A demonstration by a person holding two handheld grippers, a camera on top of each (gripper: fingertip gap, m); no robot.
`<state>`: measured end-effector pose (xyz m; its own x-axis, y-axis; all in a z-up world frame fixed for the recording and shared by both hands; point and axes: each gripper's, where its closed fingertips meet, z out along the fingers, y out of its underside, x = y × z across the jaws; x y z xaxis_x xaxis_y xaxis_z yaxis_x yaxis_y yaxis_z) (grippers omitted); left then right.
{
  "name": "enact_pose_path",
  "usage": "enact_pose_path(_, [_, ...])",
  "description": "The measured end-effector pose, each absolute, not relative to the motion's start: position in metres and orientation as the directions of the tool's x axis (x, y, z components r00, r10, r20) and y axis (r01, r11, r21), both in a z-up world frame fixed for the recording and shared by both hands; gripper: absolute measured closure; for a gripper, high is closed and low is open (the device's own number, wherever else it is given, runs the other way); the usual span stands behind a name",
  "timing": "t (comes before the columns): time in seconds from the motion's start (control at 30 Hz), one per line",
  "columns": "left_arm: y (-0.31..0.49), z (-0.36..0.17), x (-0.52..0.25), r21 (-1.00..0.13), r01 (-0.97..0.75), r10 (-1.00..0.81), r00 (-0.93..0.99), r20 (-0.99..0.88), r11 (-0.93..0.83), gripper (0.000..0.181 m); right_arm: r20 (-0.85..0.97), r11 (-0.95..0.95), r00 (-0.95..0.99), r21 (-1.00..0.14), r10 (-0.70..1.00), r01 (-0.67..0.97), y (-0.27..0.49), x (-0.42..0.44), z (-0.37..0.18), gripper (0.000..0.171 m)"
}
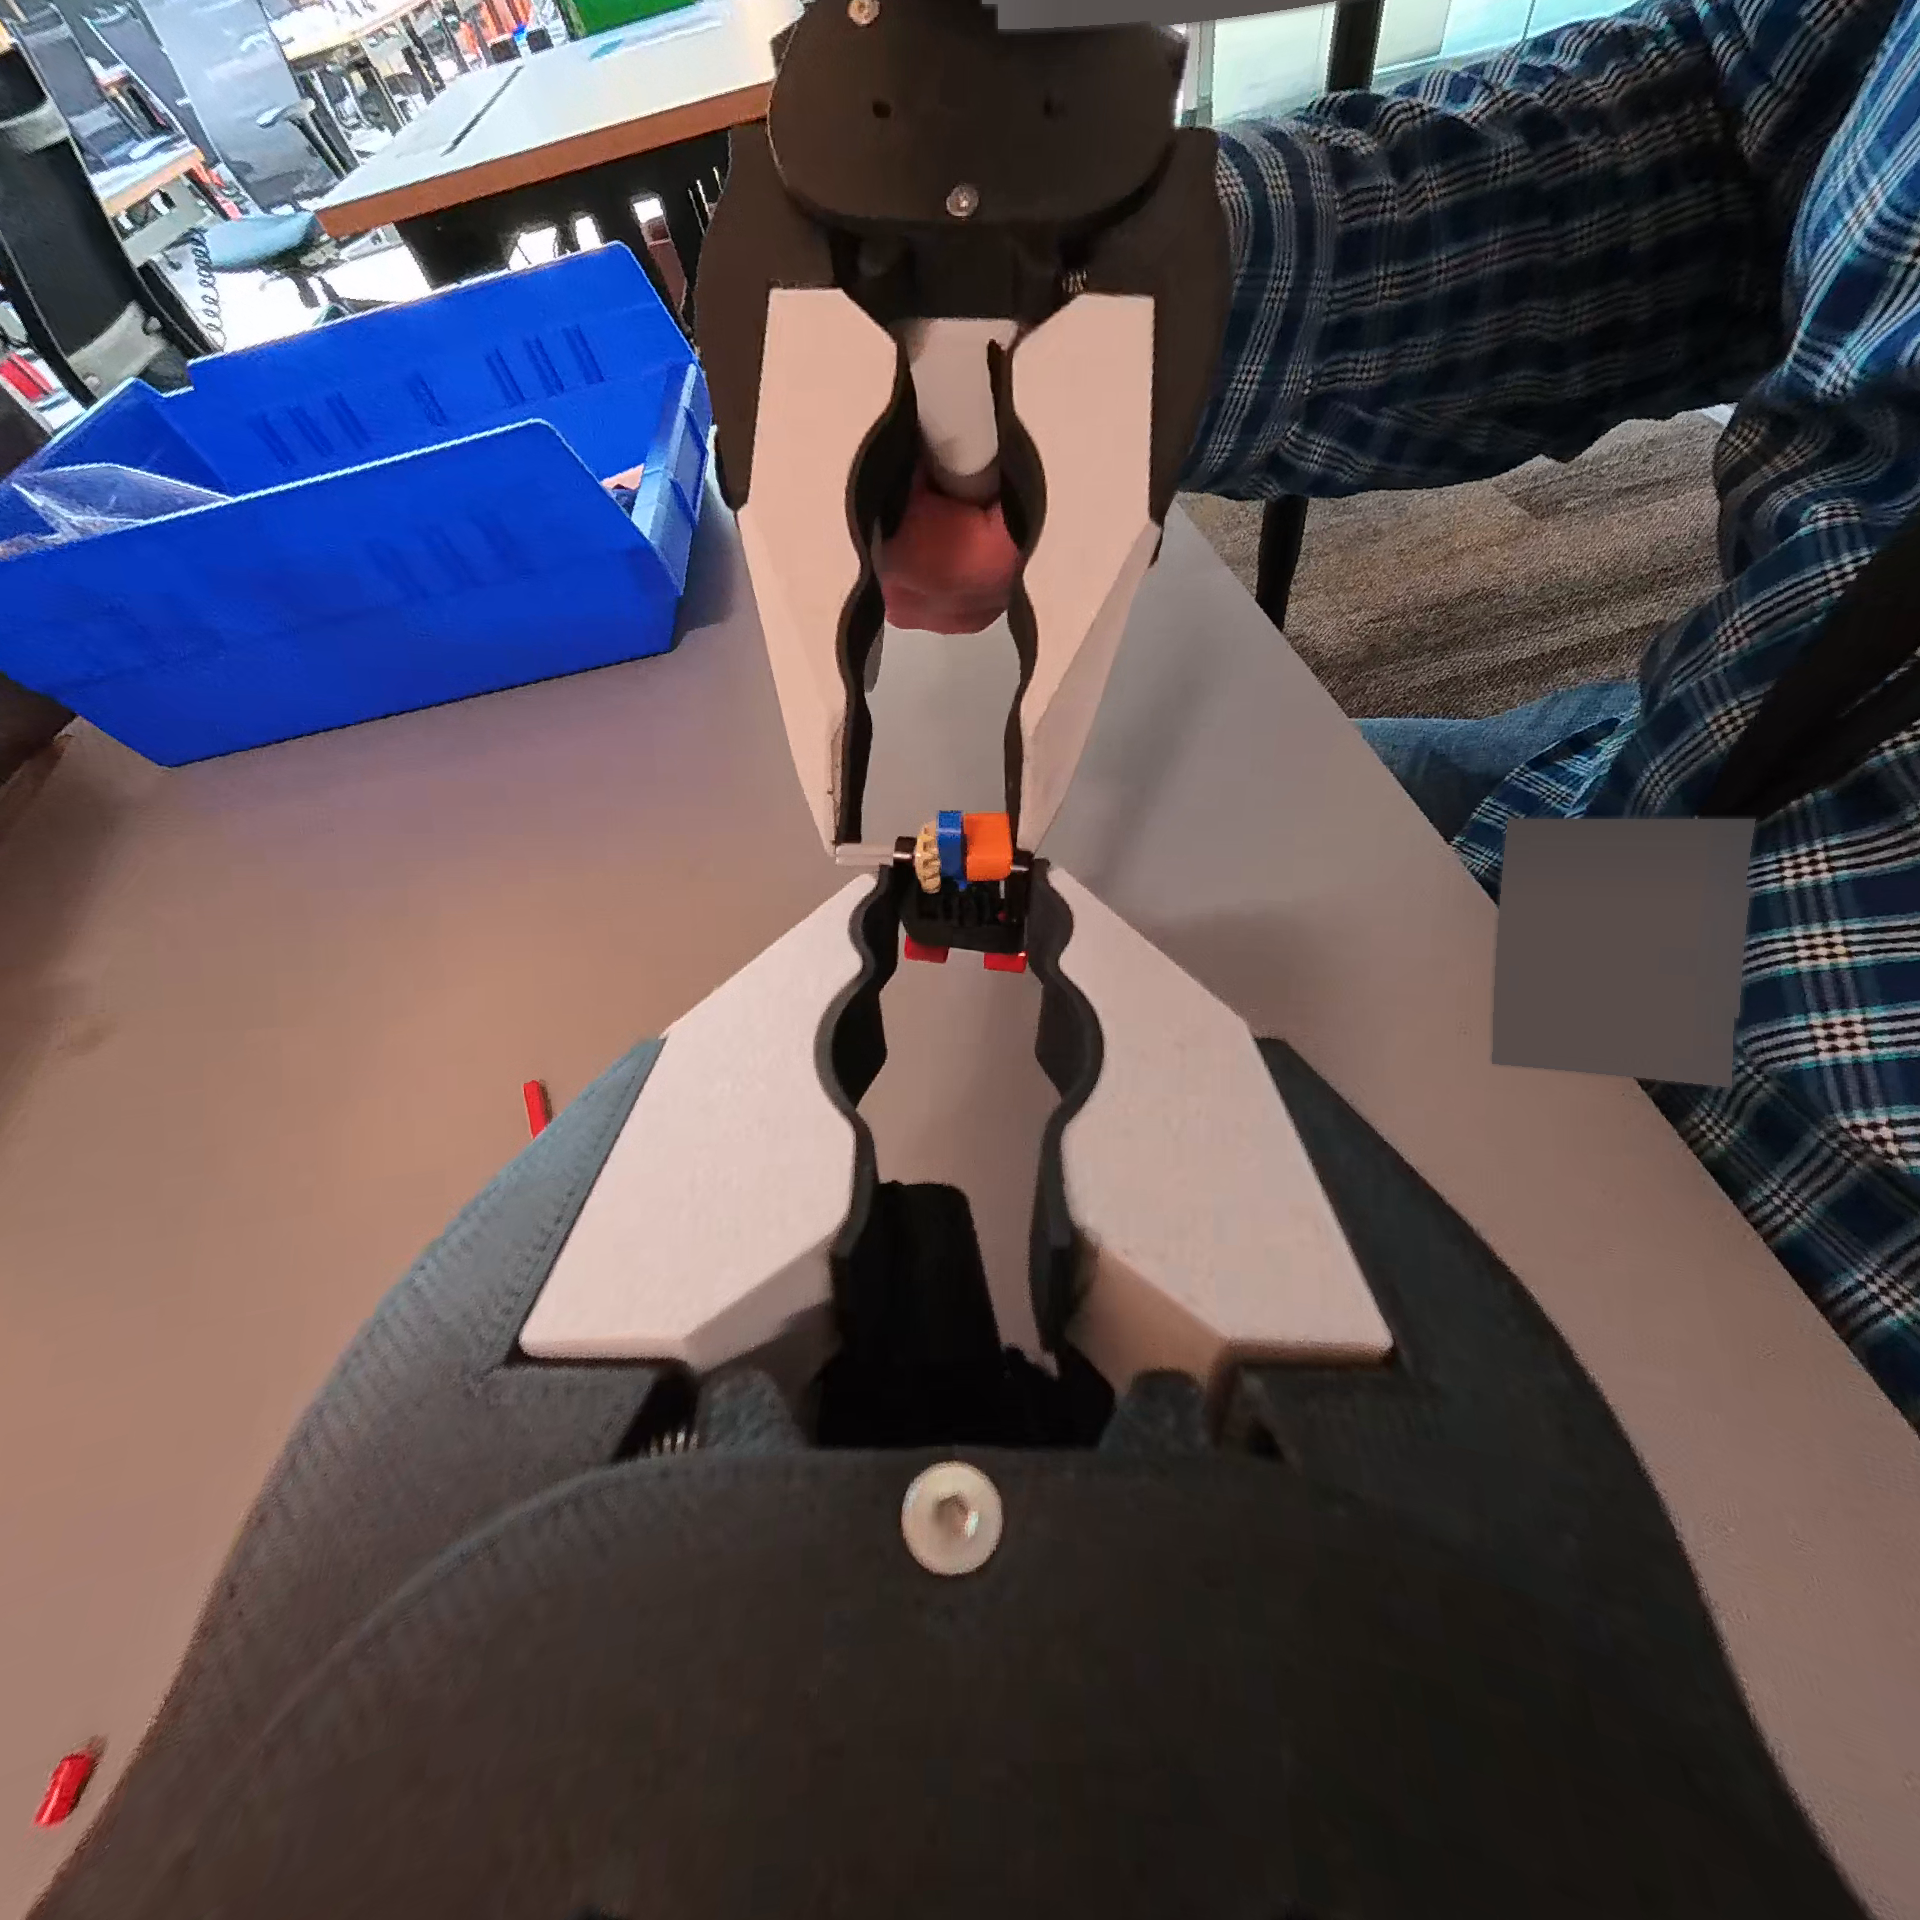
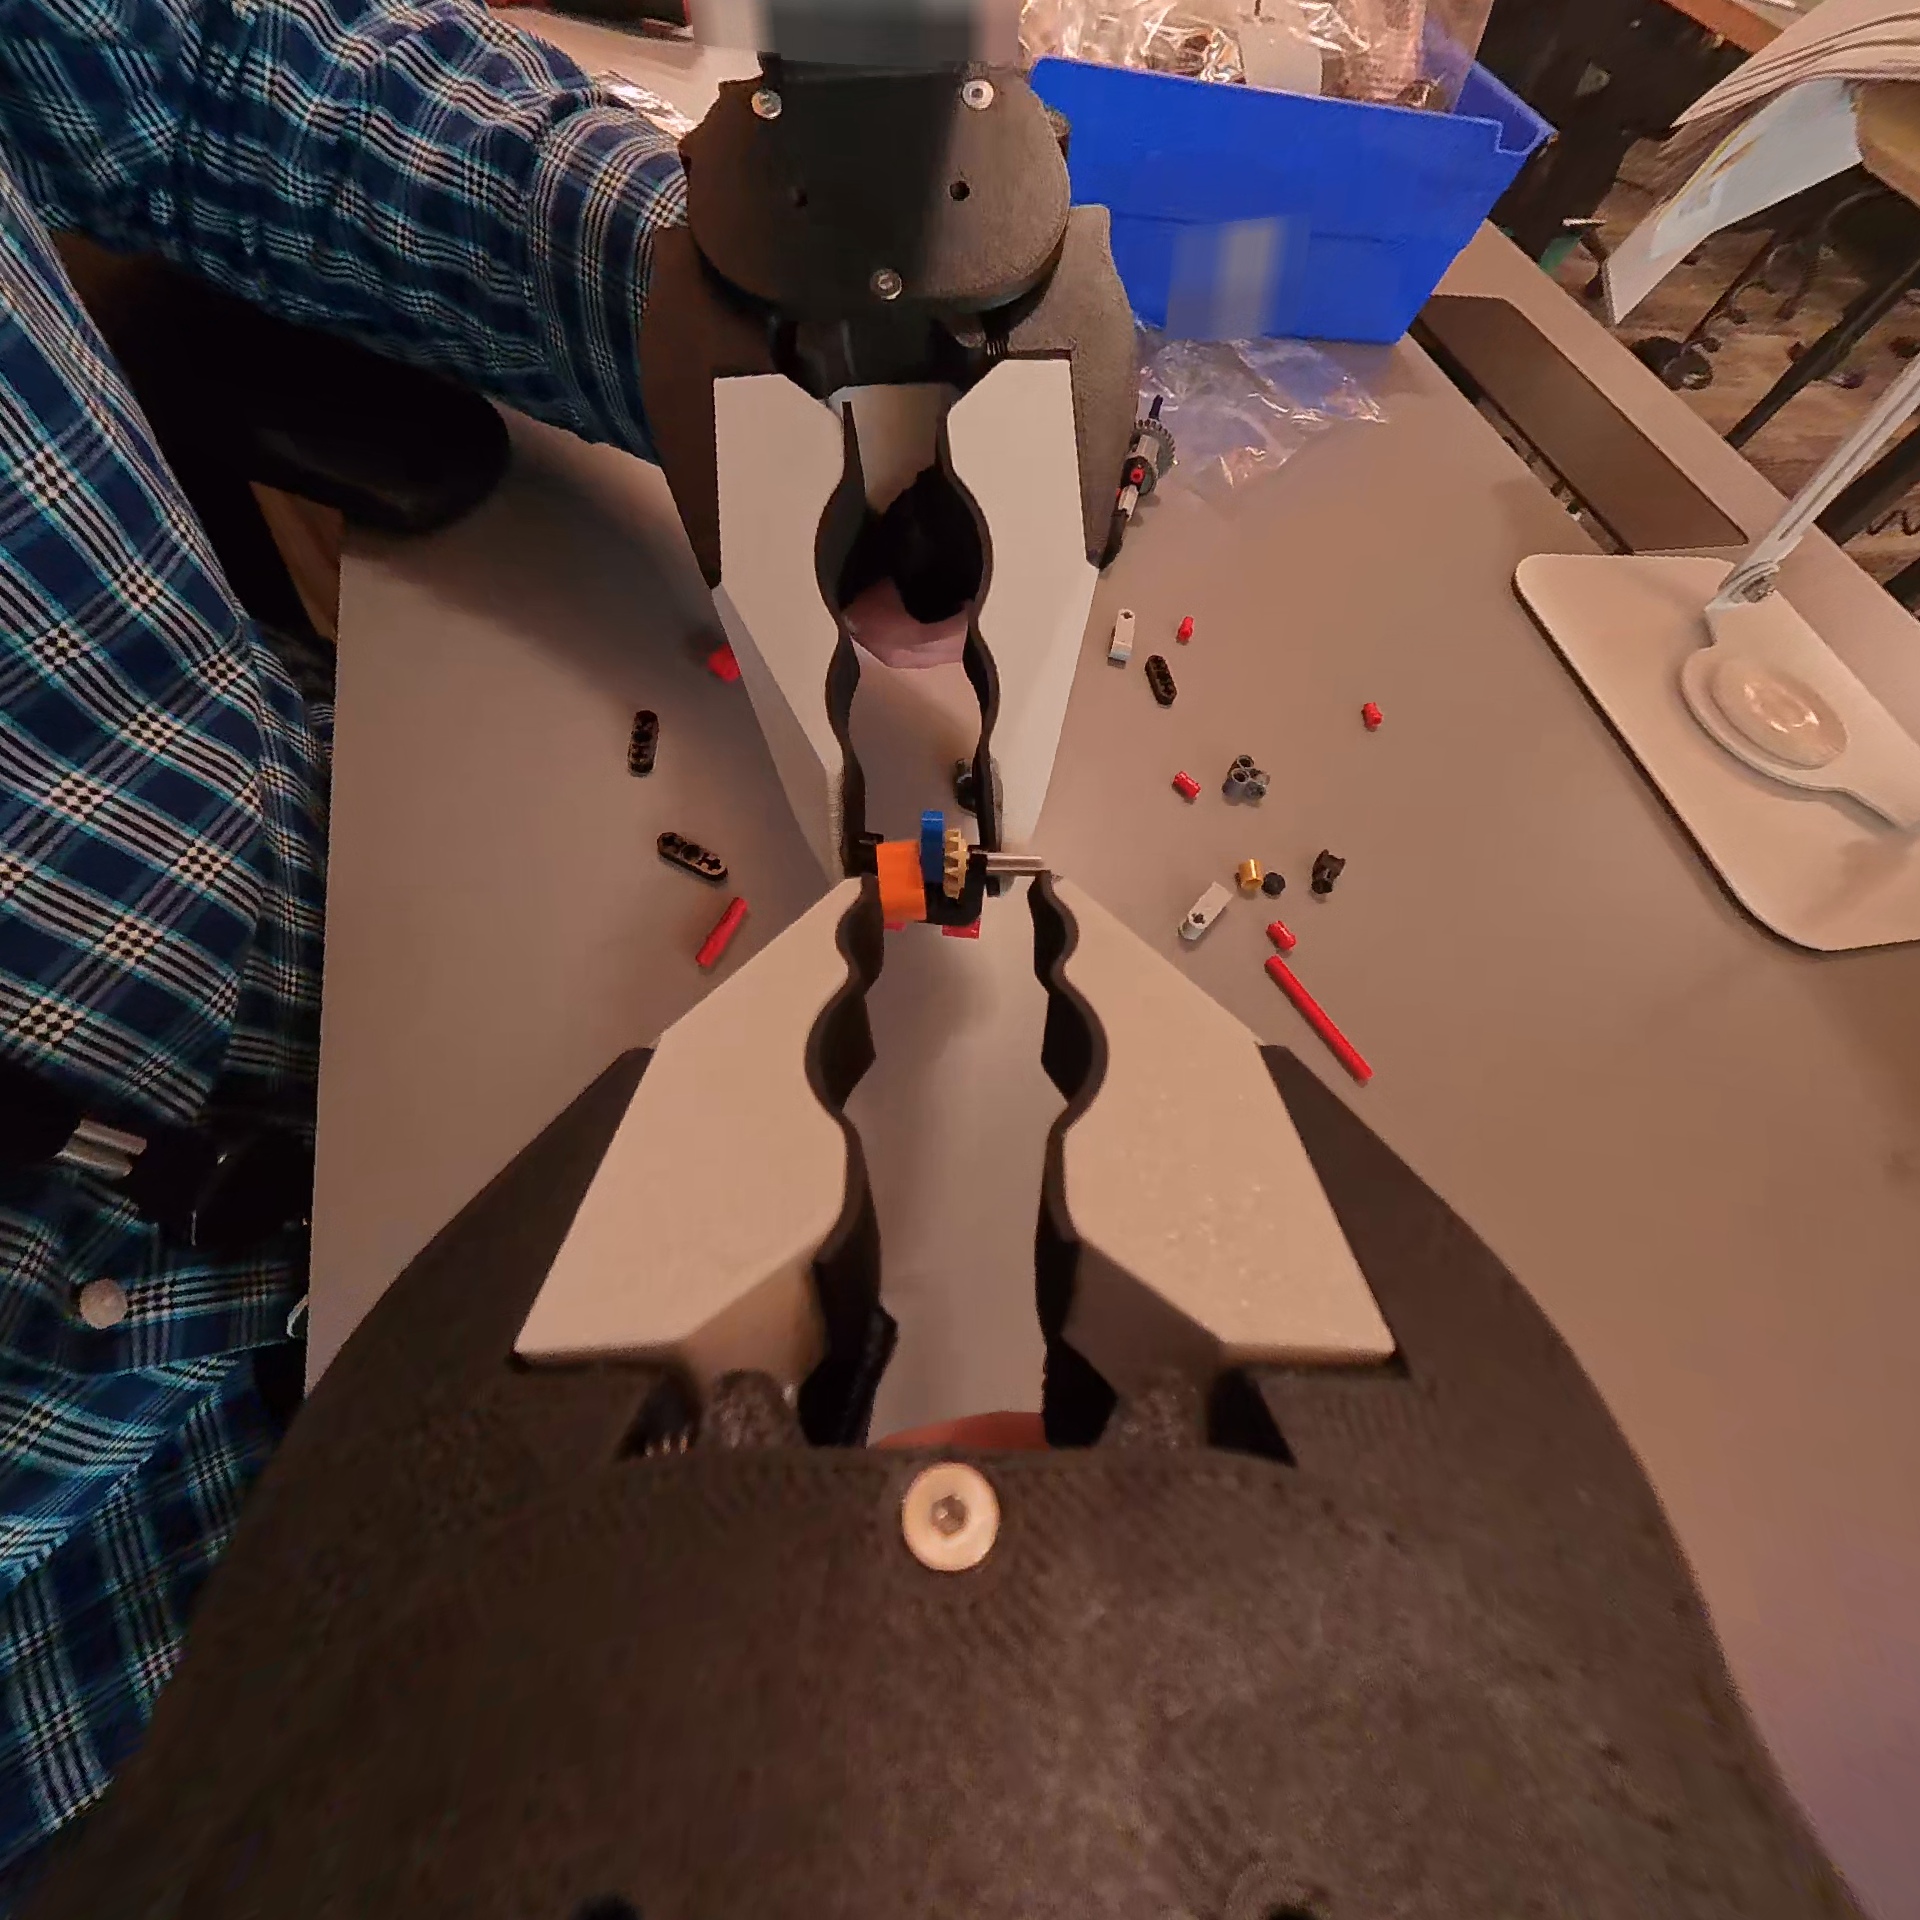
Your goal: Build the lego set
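A small lego assembly (image 1: 961,862) hangs above the grey table (image 1: 312,987): a black frame with red pins below, and a grey axle carrying a tan gear, a blue piece and an orange piece. My left gripper (image 1: 961,894) is shut on the black frame from the near side. My right gripper (image 1: 935,836) meets it tip to tip from the far side. In the right wrist view, my right gripper (image 2: 948,888) closes along the axle of the assembly (image 2: 914,873): one finger touches the orange piece, the other the axle's end. The left gripper (image 2: 925,836) comes in from above.
A blue bin (image 1: 364,540) stands at the back of the table; it also shows in the right wrist view (image 2: 1247,187). Loose pieces lie around: a long red axle (image 2: 1317,1018), black beams (image 2: 691,857), small red pins. A white lamp base (image 2: 1621,727) stands at the right. A plaid sleeve (image 1: 1558,312) holds each gripper. The tips of both grippers are at nearly the same place.
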<state>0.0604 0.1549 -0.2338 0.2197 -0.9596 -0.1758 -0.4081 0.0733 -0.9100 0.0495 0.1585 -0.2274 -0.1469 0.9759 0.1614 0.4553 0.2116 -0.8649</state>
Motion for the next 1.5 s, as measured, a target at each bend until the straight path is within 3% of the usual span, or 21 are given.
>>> enact_pose_path(0.67, [0.15,-0.242,0.064,-0.883,-0.459,-0.962,0.183,-0.204,0.1,0.158,0.265,0.304,-0.151,-0.813,0.952,0.496,0.155,0.052,-0.234,0.144])
enact_pose_path(1.1, [0.149,-0.264,0.065,-0.861,-0.503,-0.972,0.161,-0.169,0.066,0.158,0.107,0.17,-0.148,-0.829,0.983,0.532,0.153,0.053,-0.255,0.142])
enact_pose_path(1.17, [0.149,-0.264,0.065,-0.866,-0.495,-0.974,0.162,-0.161,0.061,0.158,0.073,0.149,-0.163,-0.838,0.984,0.526,0.15,0.053,-0.255,0.135])
enact_pose_path(1.5, [0.151,-0.267,0.067,-0.877,-0.479,-0.977,0.17,-0.128,0.032,0.158,0.033,0.099,-0.134,-0.846,0.99,0.524,0.153,0.055,-0.259,0.14])
